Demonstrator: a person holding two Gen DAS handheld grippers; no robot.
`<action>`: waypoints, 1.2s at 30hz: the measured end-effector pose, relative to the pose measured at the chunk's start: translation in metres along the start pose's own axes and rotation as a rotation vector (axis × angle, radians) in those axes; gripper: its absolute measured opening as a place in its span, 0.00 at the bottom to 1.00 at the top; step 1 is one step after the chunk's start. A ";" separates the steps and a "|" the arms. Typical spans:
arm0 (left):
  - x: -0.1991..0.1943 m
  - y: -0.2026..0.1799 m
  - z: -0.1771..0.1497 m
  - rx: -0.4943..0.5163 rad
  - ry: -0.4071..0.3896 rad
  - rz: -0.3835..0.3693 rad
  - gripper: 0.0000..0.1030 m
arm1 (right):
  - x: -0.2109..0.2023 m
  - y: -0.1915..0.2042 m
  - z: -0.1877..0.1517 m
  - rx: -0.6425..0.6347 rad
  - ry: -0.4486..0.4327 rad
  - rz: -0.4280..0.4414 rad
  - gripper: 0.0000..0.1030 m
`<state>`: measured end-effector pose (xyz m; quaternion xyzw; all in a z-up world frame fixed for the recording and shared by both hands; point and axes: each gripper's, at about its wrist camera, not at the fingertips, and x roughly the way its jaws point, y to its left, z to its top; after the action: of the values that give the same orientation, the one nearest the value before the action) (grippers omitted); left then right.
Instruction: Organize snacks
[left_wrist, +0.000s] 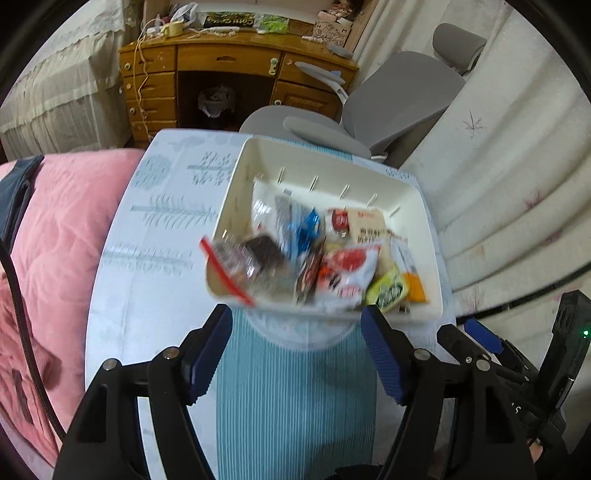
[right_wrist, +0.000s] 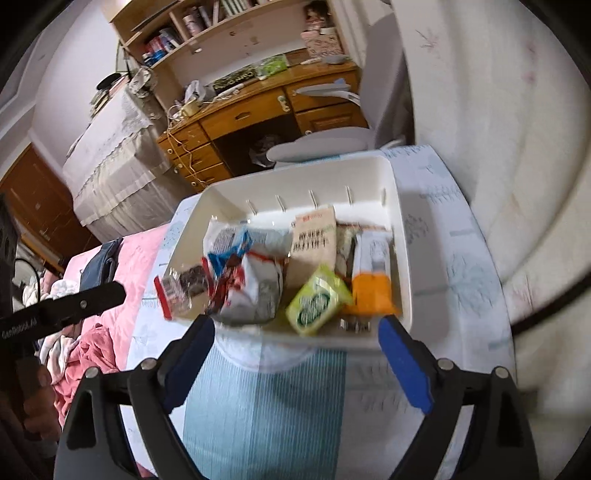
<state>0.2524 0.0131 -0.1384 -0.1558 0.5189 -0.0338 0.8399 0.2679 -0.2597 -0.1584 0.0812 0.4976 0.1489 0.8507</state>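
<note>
A patterned tabletop (left_wrist: 155, 258) carries a white bin (right_wrist: 369, 173) full of snack packets (right_wrist: 314, 299), far of both claws. The left claw (left_wrist: 295, 354) and right claw (right_wrist: 295, 362) each gape wide, empty, near the bin's near rim.

Smooth white plastic bin (left_wrist: 424, 221), glossy foil snack packets (left_wrist: 343, 266), varnished wooden desk (left_wrist: 229, 59), quilted pink cloth (left_wrist: 70, 229)

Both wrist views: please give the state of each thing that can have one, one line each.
White plastic bin: upright on the table, filled with snack packets.
Green-yellow snack packet: tilted, lying in the bin.
Clear packet with red edge: hanging over the bin's rim.
Left gripper: open, empty.
Right gripper: open, empty.
</note>
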 end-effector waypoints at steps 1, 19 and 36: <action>-0.003 0.003 -0.007 0.000 0.003 0.000 0.69 | -0.002 0.000 -0.006 0.010 0.004 -0.008 0.90; -0.060 -0.008 -0.109 0.074 0.026 0.057 0.83 | -0.075 0.020 -0.104 0.066 0.128 -0.063 0.93; -0.155 -0.079 -0.113 0.077 -0.153 0.170 0.99 | -0.171 0.043 -0.074 -0.090 0.119 -0.003 0.96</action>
<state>0.0900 -0.0537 -0.0282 -0.0808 0.4630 0.0295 0.8822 0.1171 -0.2773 -0.0423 0.0331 0.5401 0.1747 0.8226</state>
